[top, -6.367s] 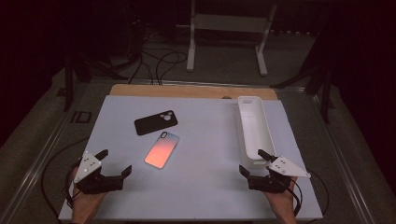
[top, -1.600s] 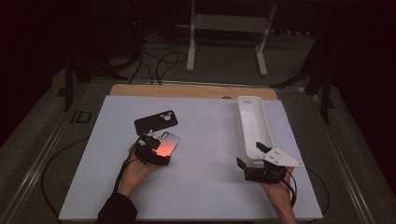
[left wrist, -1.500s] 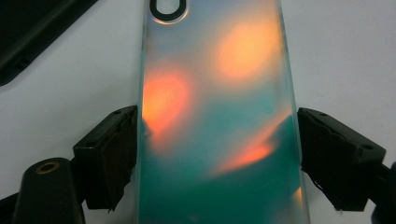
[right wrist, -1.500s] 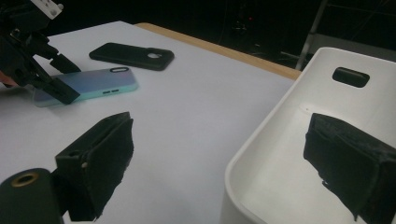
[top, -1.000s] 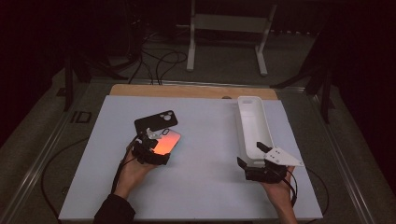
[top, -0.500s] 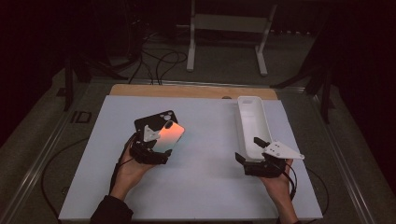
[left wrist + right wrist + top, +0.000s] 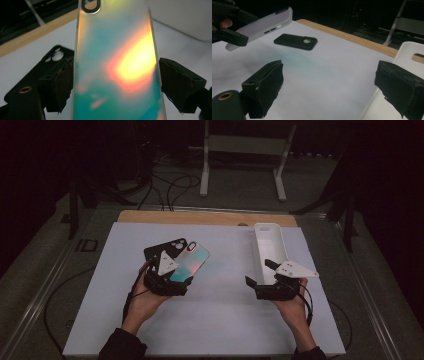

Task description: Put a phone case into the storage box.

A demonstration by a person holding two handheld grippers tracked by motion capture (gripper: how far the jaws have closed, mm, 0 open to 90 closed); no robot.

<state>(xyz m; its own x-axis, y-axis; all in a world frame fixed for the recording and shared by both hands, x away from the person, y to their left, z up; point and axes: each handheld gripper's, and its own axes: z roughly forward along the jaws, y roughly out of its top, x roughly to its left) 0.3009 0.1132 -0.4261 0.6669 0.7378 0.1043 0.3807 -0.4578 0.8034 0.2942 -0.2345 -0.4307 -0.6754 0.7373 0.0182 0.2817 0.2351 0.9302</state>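
While the iridescent, glossy phone case (image 7: 117,67) was raised clear of the white table mat (image 7: 220,325), it lay lengthwise between the two black jaws of the left gripper (image 7: 167,282), which were clamped on its long edges near its lower end. Its camera cut-out end pointed away from the person, and its sheen ran from teal to orange-yellow. In the right gripper view the same case (image 7: 262,25) appeared tilted, with its pale outer side and side-button slots showing, above the mat. The matte black phone case (image 7: 165,249) lay flat on the mat just behind the held case, partly covered by it in the high view. The right gripper (image 7: 267,282) hung low over the mat on the person's right, its jaws standing wide apart with nothing between them. The long white rectangular tray (image 7: 270,240) stood just beyond it, near the mat's right edge. A strip of bare wooden tabletop (image 7: 200,217) bordered the mat's far side.
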